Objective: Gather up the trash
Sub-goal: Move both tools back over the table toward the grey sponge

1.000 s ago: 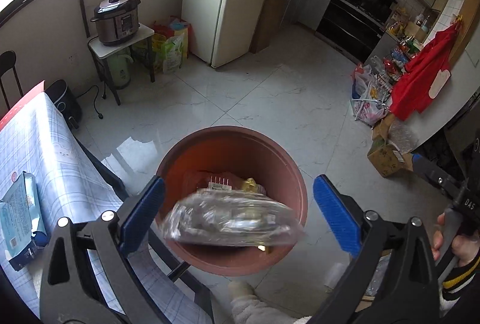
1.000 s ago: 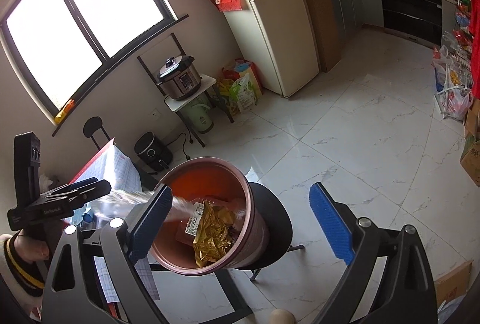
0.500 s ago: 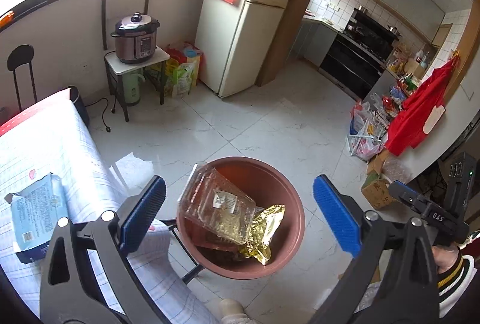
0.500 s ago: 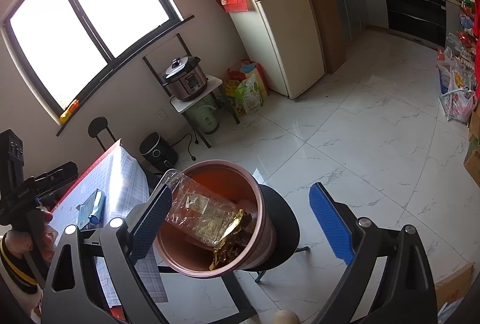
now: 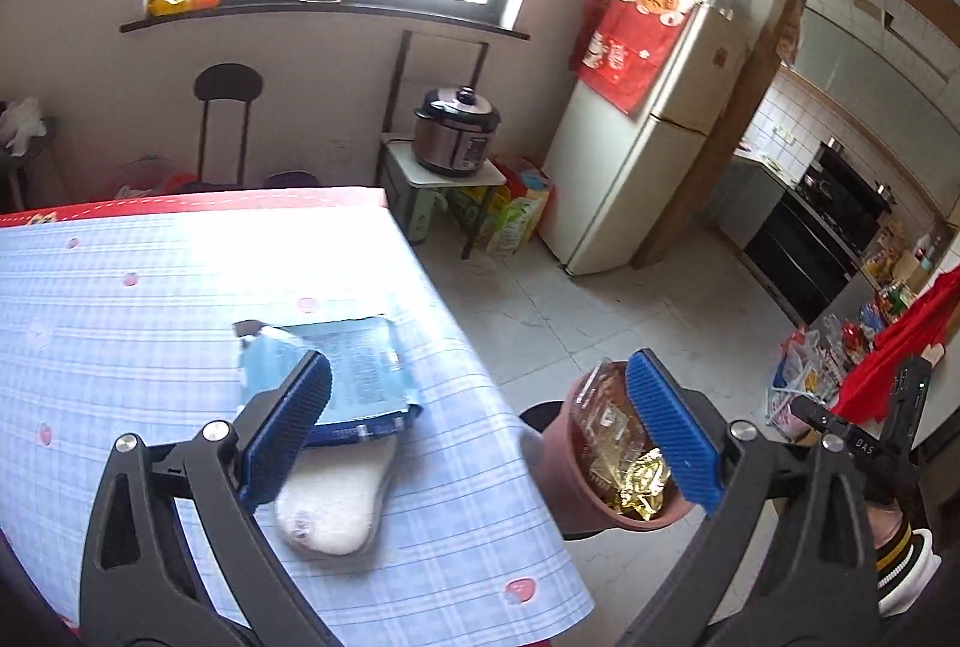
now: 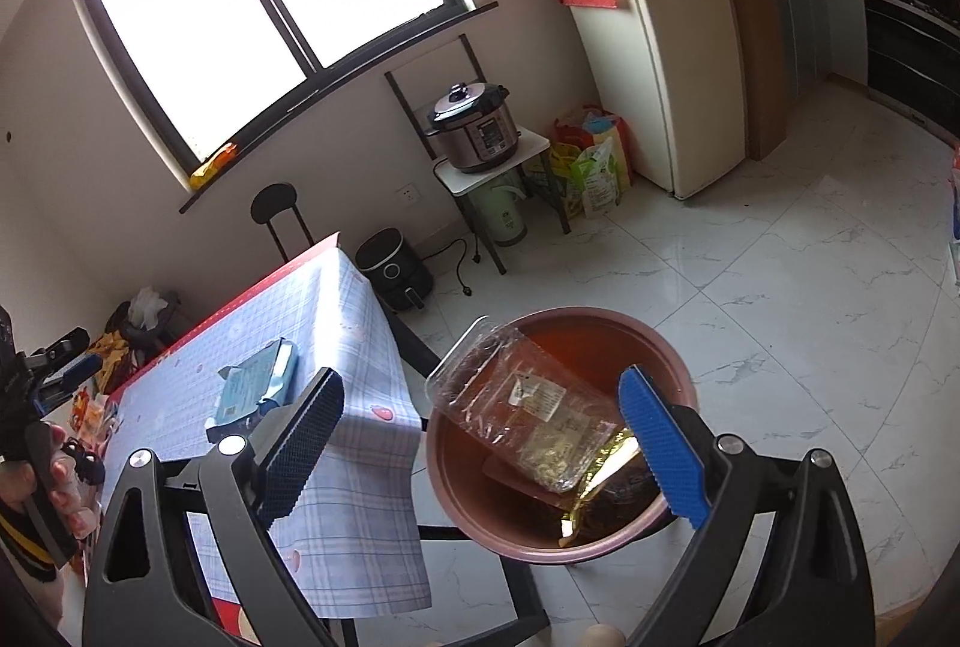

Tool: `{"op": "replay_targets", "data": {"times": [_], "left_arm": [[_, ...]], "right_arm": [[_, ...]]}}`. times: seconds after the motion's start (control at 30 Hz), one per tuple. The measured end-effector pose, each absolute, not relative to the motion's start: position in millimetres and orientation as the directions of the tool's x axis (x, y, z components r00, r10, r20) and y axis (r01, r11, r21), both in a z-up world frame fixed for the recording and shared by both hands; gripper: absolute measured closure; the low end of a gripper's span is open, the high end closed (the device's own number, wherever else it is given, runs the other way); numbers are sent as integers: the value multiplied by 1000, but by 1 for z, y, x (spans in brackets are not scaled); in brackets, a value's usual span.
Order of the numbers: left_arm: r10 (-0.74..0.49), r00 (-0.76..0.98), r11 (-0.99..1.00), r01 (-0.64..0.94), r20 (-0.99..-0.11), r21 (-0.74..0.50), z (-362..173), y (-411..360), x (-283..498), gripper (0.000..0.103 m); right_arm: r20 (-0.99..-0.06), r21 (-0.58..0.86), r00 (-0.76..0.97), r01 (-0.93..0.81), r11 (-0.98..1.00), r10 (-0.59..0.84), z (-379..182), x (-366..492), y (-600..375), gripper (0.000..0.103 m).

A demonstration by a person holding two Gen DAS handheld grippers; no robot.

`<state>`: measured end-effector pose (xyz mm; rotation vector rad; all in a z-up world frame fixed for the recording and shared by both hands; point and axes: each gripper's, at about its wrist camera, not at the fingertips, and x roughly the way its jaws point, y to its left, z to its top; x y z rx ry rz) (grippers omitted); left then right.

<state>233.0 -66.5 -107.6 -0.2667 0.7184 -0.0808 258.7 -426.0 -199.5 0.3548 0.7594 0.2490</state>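
A reddish-brown bin (image 6: 672,359) stands on a black stool beside the table; it also shows in the left wrist view (image 5: 567,491). A clear plastic wrapper (image 6: 510,395) leans on its rim over a gold foil wrapper (image 6: 600,479). On the blue checked tablecloth (image 5: 120,323) lie a blue packet (image 5: 354,371) and a white sock-like item (image 5: 336,497). My left gripper (image 5: 480,437) is open and empty above the table's edge, over the packet and sock. My right gripper (image 6: 480,455) is open and empty above the gap between table and bin.
A fridge (image 6: 678,35) stands at the back wall, with a pressure cooker (image 6: 474,125) on a small stand, bags on the floor and a black chair (image 5: 228,125) by the window. The kitchen opens at the right. The floor is white tile.
The clear wrapper dropped from my left gripper into the bin. My left gripper then swung left from above the bin to over the table. My right gripper shifted slightly.
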Motion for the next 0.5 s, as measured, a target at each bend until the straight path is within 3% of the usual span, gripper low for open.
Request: {"op": "replay_targets", "data": {"times": [0.5], "left_arm": [[36,737,904,-311,-675,-292,-134,88,139,6]], "right_arm": [[-678,355,568,-300,885,465,-201,270,-269,11]]}}
